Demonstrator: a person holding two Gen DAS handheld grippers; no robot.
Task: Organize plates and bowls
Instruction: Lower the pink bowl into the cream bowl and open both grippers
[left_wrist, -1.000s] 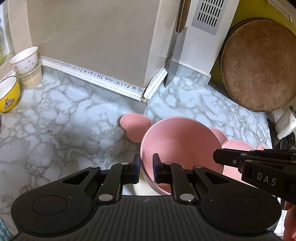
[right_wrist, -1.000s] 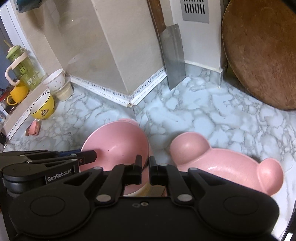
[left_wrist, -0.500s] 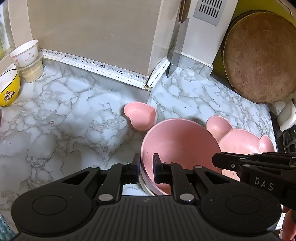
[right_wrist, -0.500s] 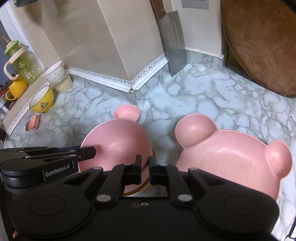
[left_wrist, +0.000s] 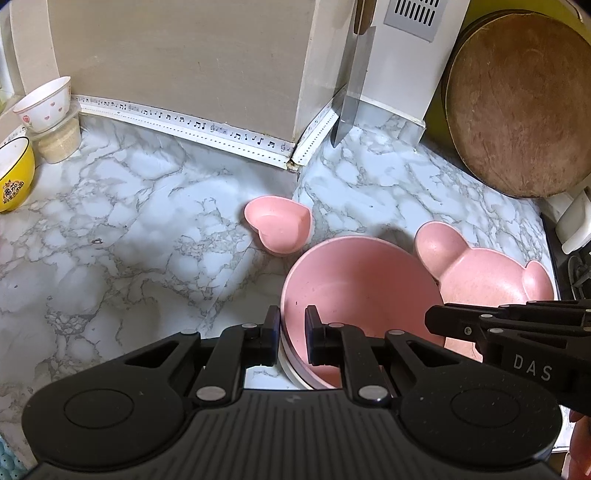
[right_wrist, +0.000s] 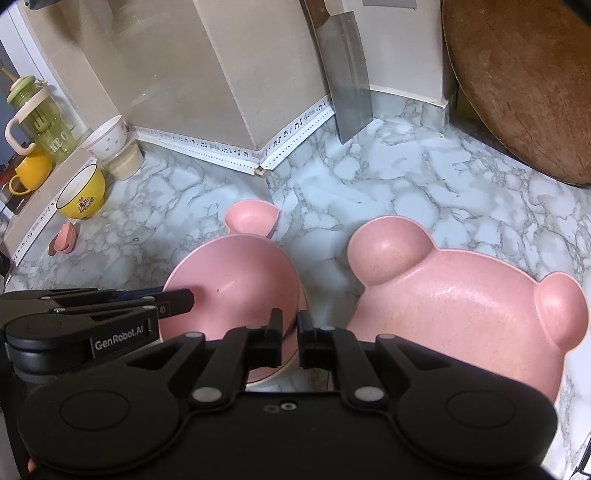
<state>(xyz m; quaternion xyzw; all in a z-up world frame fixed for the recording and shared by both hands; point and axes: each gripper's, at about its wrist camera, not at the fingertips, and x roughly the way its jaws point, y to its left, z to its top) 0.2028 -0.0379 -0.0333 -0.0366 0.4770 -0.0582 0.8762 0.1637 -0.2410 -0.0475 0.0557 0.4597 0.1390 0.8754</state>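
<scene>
A round pink bowl (left_wrist: 354, 280) sits nested in a white bowl (left_wrist: 291, 373) and is held above the marble counter. My left gripper (left_wrist: 292, 334) is shut on the stack's left rim. My right gripper (right_wrist: 290, 341) is shut on its right rim; the bowl also shows in the right wrist view (right_wrist: 236, 288). A pink bear-shaped plate (right_wrist: 461, 314) lies on the counter to the right, also in the left wrist view (left_wrist: 487, 273). A small pink heart-shaped dish (left_wrist: 279, 225) lies behind the bowl, also in the right wrist view (right_wrist: 251, 219).
A cleaver (right_wrist: 349, 74) hangs at the back wall. A round wooden board (left_wrist: 517, 103) leans at the right. At the left stand a yellow bowl (right_wrist: 79, 192), a white cup on a jar (right_wrist: 107, 140), a green jug (right_wrist: 37, 118) and small pink dishes (right_wrist: 64, 238).
Both grippers have pulled back and up with the bowl stack. The heart dish and the bear plate have come more fully into view.
</scene>
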